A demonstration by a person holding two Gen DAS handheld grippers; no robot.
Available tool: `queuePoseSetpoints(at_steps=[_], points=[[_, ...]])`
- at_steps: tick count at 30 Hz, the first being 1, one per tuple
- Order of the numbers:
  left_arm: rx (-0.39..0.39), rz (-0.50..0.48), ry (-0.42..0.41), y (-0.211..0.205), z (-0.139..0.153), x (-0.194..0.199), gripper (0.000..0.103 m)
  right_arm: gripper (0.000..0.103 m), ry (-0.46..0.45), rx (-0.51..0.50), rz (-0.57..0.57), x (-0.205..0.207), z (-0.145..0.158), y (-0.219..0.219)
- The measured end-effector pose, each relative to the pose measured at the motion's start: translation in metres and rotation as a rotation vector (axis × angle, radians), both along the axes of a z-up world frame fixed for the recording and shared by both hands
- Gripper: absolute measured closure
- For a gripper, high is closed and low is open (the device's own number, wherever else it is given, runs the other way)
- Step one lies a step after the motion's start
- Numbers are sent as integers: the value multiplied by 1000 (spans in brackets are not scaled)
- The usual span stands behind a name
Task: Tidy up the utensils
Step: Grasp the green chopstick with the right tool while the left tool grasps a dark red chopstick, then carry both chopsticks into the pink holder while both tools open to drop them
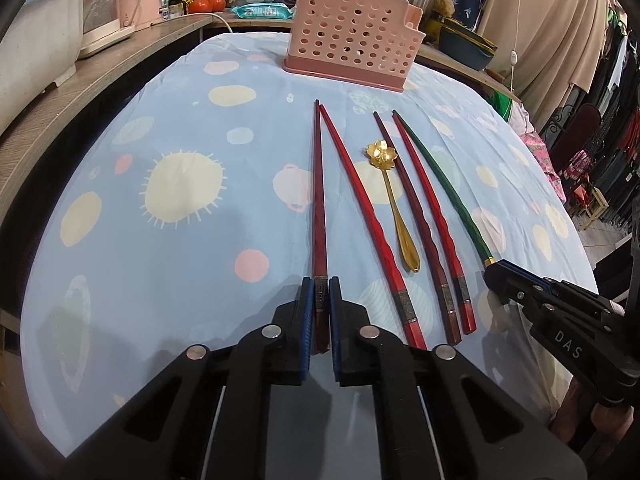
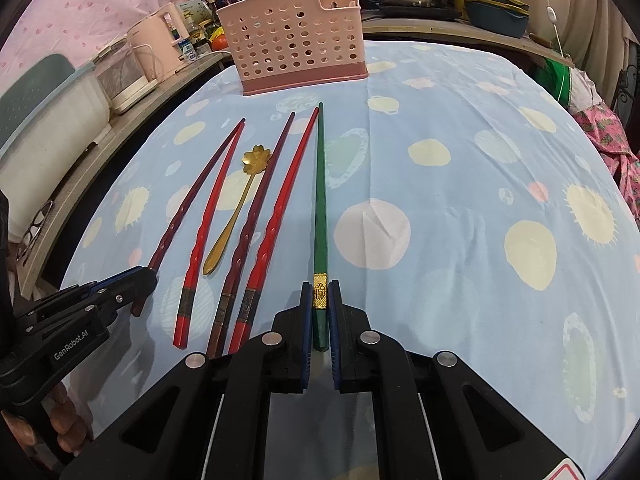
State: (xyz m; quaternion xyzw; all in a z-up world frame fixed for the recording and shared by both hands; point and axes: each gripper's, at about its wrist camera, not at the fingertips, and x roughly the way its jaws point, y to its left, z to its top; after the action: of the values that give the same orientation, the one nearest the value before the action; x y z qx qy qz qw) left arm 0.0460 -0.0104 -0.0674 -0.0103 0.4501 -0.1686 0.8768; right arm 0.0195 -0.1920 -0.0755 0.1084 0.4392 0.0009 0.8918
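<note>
We saw our left gripper [image 1: 320, 294] pinching a dark red chopstick [image 1: 319, 184] and our right gripper [image 2: 320, 298] pinching a green chopstick [image 2: 320, 200]. Three red chopsticks [image 1: 416, 216] and a gold spoon [image 1: 394, 200] lay between them. The pink basket [image 1: 352, 32] stood at twelve o'clock.

holder [image 2: 298, 46] contents hidden behind wall; green chopstick [image 1: 440, 176] end hidden by right gripper [image 1: 496, 276].

Chopsticks [image 1: 416, 216] flanking spoon [image 1: 396, 204] on tablecloth [image 1: 168, 240], basket [image 1: 352, 32] behind.
</note>
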Motion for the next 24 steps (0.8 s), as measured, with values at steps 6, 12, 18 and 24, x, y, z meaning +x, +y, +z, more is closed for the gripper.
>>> queuePoseSetpoints(at_steps=[6, 12, 18, 24], points=[[-31, 17, -32, 8, 16, 1, 96, 96, -22, 12, -25, -3, 9, -10], [-61, 42, -87, 17, 42, 8, 96, 96, -71, 34, -56, -1, 30, -24], [-89, 59, -151, 23, 70, 22, 96, 96, -159, 43, -83, 4, 66, -38], [-110, 73, -233, 26, 106, 38, 96, 96, -247, 51, -103, 13, 102, -52]])
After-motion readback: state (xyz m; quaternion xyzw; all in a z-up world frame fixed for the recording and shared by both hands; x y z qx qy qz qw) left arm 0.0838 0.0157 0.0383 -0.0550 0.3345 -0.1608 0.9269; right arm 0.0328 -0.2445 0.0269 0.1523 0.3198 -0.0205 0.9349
